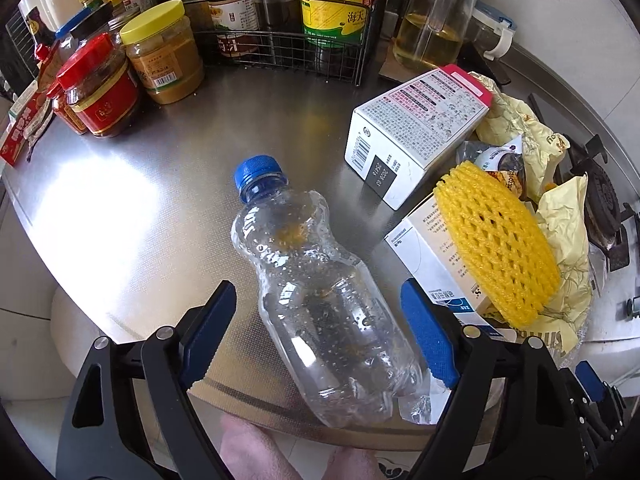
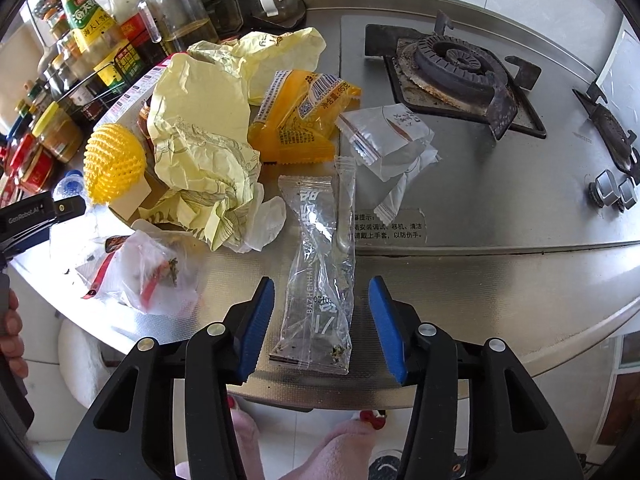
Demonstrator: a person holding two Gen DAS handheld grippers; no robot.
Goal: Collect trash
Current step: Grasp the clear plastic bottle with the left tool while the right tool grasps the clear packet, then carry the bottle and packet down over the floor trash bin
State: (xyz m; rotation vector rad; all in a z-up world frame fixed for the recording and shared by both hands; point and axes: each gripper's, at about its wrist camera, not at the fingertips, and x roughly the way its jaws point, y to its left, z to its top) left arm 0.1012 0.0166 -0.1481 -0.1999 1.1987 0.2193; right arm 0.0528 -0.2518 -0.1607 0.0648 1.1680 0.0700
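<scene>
1. One steel table [image 1: 168,184] carries everything; its near edge curves just under both claws, and its left-centre stretch lies bare and wide.
2. One gas stove [image 2: 460,68] fills the far right.
3. One wire rack [image 1: 280,40] of bottles lines the far edge, with jars in a cluster at far left.
4. Two cartons: a white-and-pink box [image 1: 416,128] and a white-and-blue box [image 1: 432,256], close together right of centre.
5. One clear plastic bottle [image 1: 320,264] with a blue cap lies on its side near the table's edge, between the left claw's [image 1: 320,336] spread jaws; the pads do not visibly press it.
6. One yellow foam net [image 1: 500,248] rests on the blue box.
7. One clear wrapper [image 2: 320,268] lies flat at the near edge between the right claw's [image 2: 322,328] spread jaws, untouched.
8. Crumpled yellow paper [image 2: 200,120], an orange packet [image 2: 300,116] and small white packets [image 2: 388,140] crowd the middle.
</scene>
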